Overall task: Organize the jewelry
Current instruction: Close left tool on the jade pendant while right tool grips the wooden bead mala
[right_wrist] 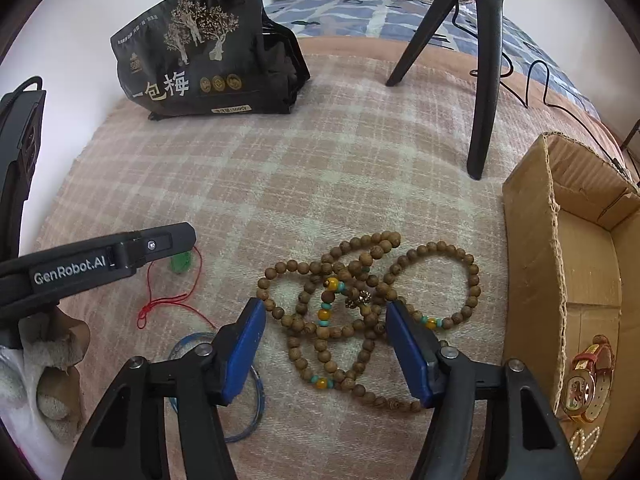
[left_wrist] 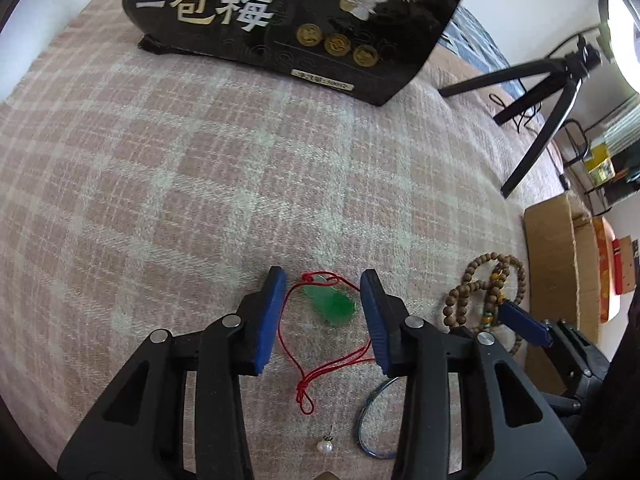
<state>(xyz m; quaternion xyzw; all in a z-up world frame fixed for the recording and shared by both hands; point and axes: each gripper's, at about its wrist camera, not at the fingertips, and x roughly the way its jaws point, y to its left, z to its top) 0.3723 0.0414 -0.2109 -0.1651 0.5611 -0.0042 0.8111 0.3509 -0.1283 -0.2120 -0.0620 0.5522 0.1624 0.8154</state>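
The left hand-held gripper [left_wrist: 324,292] hangs open over a green jade-like pendant [left_wrist: 332,306] on a thin red cord [left_wrist: 294,360]; its blue pads stand on either side of the stone without touching it. The pendant lies on the pink plaid blanket [left_wrist: 180,160] of a bed. It looks small, smooth and likely slippery, and it could chip if dropped; the cord is limp and would slide through a loose pinch. Judged from here, the stone's flat sides are the firmer hold, with the cord trailing.

Near it lie a pearl earring [left_wrist: 324,446] and a thin blue bangle [left_wrist: 370,420], both slight and easy to miss.

Further right, the right hand-held gripper [right_wrist: 326,316] is open too, its pads straddling a tangled heap of brown wooden prayer beads [right_wrist: 360,308] with yellow and turquoise accents. The strand is light and floppy and will drape, so a pinch across the bunched middle should lift most loops together.

At far right an open cardboard box [right_wrist: 528,220] already holds a wristwatch [right_wrist: 588,380] and a pearl piece [right_wrist: 582,442].
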